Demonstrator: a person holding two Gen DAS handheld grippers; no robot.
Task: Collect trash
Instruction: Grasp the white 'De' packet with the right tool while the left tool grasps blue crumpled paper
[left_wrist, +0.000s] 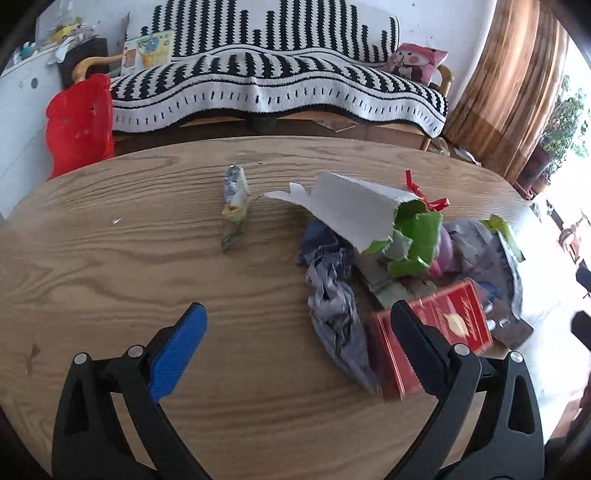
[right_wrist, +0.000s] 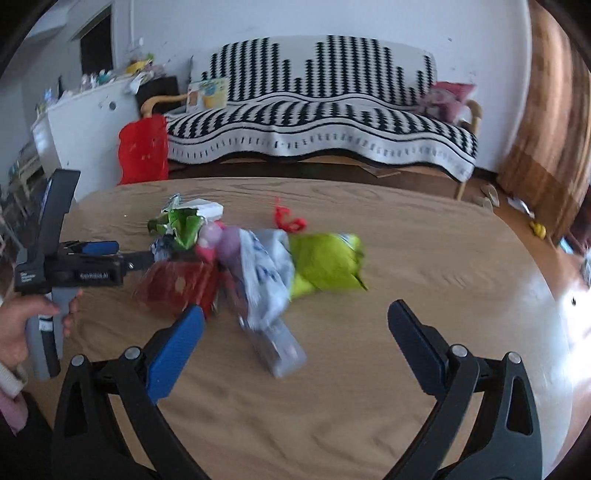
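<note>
A heap of trash lies on the oval wooden table (left_wrist: 110, 266). It holds a torn white and green carton (left_wrist: 362, 210), a red box (left_wrist: 436, 332), crumpled grey paper (left_wrist: 336, 306) and a red ribbon (left_wrist: 424, 192). A crumpled foil wrapper (left_wrist: 234, 201) lies apart, left of the heap. My left gripper (left_wrist: 299, 325) is open and empty above the table, its right finger in front of the red box. In the right wrist view my right gripper (right_wrist: 295, 321) is open and empty in front of the heap, with a grey plastic bag (right_wrist: 267, 277), a green bag (right_wrist: 325, 258) and the red box (right_wrist: 181, 284). The left gripper (right_wrist: 110, 254) shows at left, open.
A sofa with a black and white striped cover (left_wrist: 277, 85) stands behind the table, with a pink cushion (left_wrist: 417, 62). A red plastic bag (left_wrist: 79, 122) hangs at the sofa's left arm. A white cabinet (right_wrist: 81, 125) is at left, brown curtains (left_wrist: 509, 88) at right.
</note>
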